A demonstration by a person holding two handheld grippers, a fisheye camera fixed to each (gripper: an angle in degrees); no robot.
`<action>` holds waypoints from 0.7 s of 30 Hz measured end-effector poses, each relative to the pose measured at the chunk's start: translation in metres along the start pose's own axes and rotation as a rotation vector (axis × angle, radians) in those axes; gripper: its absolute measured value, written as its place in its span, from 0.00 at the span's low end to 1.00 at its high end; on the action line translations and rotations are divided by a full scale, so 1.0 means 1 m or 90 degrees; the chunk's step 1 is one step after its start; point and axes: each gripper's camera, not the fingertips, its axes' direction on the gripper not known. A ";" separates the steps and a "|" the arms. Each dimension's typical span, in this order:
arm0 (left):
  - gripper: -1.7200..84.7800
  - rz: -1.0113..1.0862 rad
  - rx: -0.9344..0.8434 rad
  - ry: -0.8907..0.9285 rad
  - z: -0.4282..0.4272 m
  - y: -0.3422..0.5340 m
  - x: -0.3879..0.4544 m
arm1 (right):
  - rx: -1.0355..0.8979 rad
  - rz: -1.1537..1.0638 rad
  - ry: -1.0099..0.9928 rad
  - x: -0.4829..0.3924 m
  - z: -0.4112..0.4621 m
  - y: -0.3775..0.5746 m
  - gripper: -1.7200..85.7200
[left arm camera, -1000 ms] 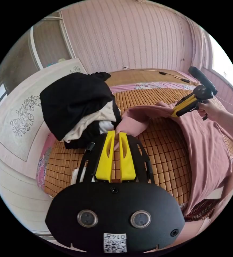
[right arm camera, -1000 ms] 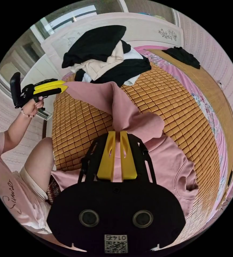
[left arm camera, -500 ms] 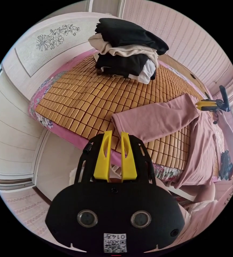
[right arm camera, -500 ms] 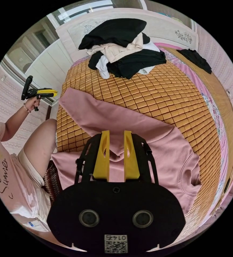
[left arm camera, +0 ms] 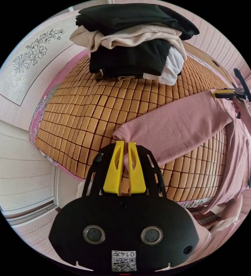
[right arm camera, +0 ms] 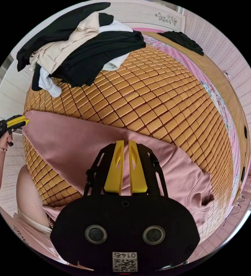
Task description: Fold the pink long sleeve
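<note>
Covering most of both views, the bed (right arm camera: 171,97) with its woven bamboo mat carries everything. The pink long sleeve (left arm camera: 183,126) lies across the mat in the lower middle of the right gripper view and stretches from centre to right edge in the left gripper view, its body trailing over the bed's edge at the lower right there. It looks spread out rather than folded: the neckline (right arm camera: 201,198) sits open at the lower right of the right gripper view, and one broad panel runs flat toward the left. I judge the folding barely begun, with side folds and the final halving left to do.

A pile of black, cream and white clothes (left arm camera: 131,43) occupies the top of the left gripper view, apart from the pink garment.

The left gripper (left arm camera: 125,162) has its jaws nearly together with pink cloth pinched between them at the sleeve end. The right gripper (right arm camera: 125,165) likewise stands almost closed over pink fabric; whether both jaws press on it I cannot tell for certain.
</note>
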 end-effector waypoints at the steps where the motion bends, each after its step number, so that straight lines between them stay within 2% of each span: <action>1: 0.03 -0.002 0.008 -0.018 0.002 -0.010 -0.005 | 0.000 0.002 -0.010 0.003 0.000 -0.002 0.03; 7: 0.04 0.004 0.023 -0.052 0.017 -0.050 -0.022 | 0.021 0.048 -0.053 0.027 0.001 -0.007 0.03; 10: 0.07 -0.025 0.021 -0.008 0.017 -0.056 -0.036 | 0.036 0.048 -0.061 0.032 -0.002 0.003 0.03; 13: 0.10 -0.067 0.038 0.012 0.000 -0.042 -0.055 | 0.110 0.055 -0.081 0.039 -0.032 0.044 0.03; 15: 0.10 -0.051 0.076 -0.009 -0.022 -0.023 -0.055 | 0.163 0.048 -0.079 0.041 -0.068 0.107 0.04; 17: 0.09 -0.015 0.104 -0.006 -0.042 -0.002 -0.044 | 0.167 0.051 -0.041 0.040 -0.086 0.167 0.06; 19: 0.09 0.055 0.105 0.047 -0.057 0.025 -0.013 | 0.128 0.072 0.016 0.038 -0.093 0.229 0.06; 21: 0.09 0.110 0.090 0.107 -0.060 0.043 0.022 | 0.032 0.126 0.054 0.036 -0.090 0.312 0.08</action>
